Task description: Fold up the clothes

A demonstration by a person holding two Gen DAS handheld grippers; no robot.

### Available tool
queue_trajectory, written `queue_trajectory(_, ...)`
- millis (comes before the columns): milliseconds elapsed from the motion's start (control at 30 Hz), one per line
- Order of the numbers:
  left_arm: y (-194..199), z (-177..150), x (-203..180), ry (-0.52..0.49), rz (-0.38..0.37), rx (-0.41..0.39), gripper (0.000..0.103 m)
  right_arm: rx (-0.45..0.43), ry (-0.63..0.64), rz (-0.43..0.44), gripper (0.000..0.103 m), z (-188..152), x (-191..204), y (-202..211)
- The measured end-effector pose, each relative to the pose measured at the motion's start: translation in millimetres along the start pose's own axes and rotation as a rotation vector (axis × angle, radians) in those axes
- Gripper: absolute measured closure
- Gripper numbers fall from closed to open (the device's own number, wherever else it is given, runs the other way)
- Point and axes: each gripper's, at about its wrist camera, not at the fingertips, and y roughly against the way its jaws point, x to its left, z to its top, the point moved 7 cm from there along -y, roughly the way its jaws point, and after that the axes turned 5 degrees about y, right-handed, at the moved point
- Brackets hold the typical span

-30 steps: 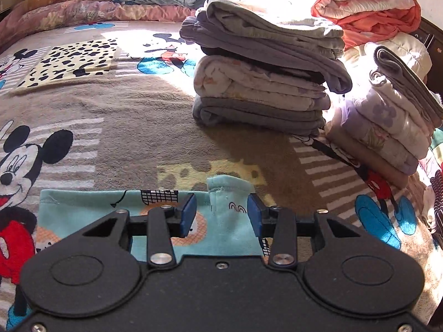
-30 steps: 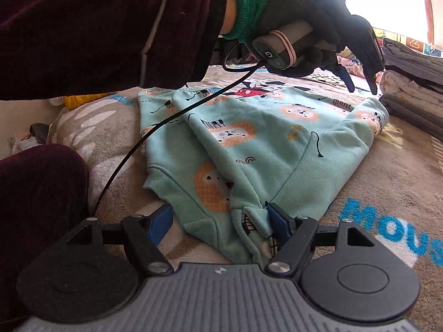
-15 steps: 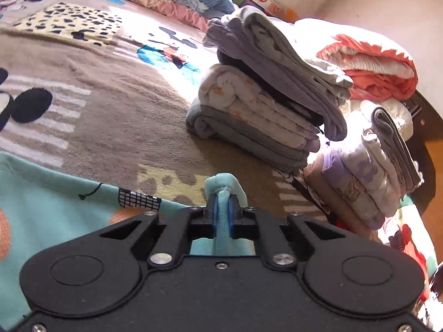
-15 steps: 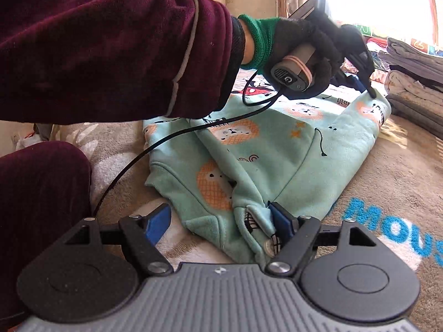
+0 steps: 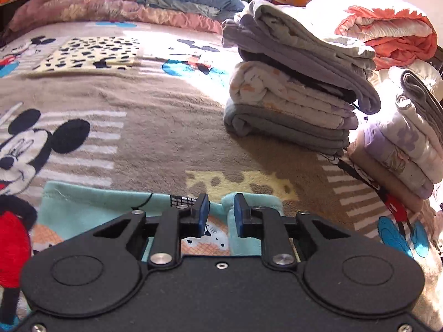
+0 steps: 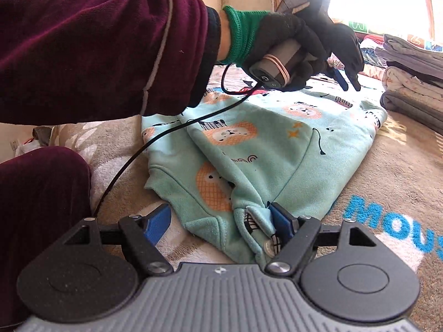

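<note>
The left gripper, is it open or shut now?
Open: the left gripper shows a clear gap between its blue pads, over the mint garment.

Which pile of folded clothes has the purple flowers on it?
The right-hand pile, by the picture's edge, shows purple flowers on a white piece. The bigger pile left of it is mostly grey with a pale orange-speckled piece.

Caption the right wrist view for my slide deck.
Open right gripper straddles mint lion-print sweatshirt hem on the bed.
</note>
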Motion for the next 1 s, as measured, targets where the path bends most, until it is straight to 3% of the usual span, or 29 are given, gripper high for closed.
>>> queue_trajectory(133,9,-13,-35,-0.174,-0.061,0.065,0.087,-0.008,-0.007,-0.005,0.026,-1,0,0)
queue_trajectory(200,-5,-23,-44,-0.227,-0.037,0.111,0.087,-0.010,-0.010,-0.008,0.025,-1,0,0)
queue_trajectory(333,-57,-32,-28,-0.082,0.015,0.212,0.087,-0.013,-0.011,-0.011,0.025,-2,-1,-1)
queue_trajectory(433,-44,-20,-35,-0.031,-0.013,0.165,0.087,-0.014,-0.015,-0.005,0.024,-1,-2,-1)
queue_trajectory(467,-40,-21,-41,-0.062,0.005,0.167,0.086,-0.014,-0.014,-0.004,0.023,-1,-2,-1)
queue_trajectory(533,-32,-23,-52,-0.134,0.047,0.175,0.083,-0.014,-0.010,-0.003,0.022,-1,-1,-1)
queue_trajectory(600,-34,-30,-64,-0.201,0.069,0.199,0.073,-0.016,-0.011,-0.003,0.022,-1,-2,-1)
queue_trajectory(633,-40,-33,-67,-0.229,0.091,0.213,0.061,-0.016,-0.011,-0.003,0.022,-2,-2,-1)
queue_trajectory(700,-52,-40,-74,-0.284,0.138,0.241,0.055,-0.018,-0.013,-0.002,0.022,-2,-2,-1)
queue_trajectory(733,-60,-44,-76,-0.310,0.172,0.252,0.056,-0.018,-0.014,-0.002,0.022,-2,-2,0)
queue_trajectory(767,-65,-45,-75,-0.345,0.227,0.234,0.076,-0.017,-0.015,-0.002,0.022,-2,-2,0)
queue_trajectory(800,-69,-46,-73,-0.380,0.285,0.212,0.082,-0.017,-0.018,-0.002,0.022,-2,-3,0)
queue_trajectory(833,-65,-40,-72,-0.320,0.282,0.178,0.092,-0.018,-0.022,-0.002,0.022,-2,-4,1)
queue_trajectory(933,-53,-24,-65,-0.136,0.252,0.093,0.096,-0.018,-0.020,-0.008,0.021,-3,-2,-1)
queue_trajectory(1000,-63,-28,-60,-0.100,0.240,0.118,0.096,-0.018,-0.018,-0.010,0.021,-3,-1,-1)
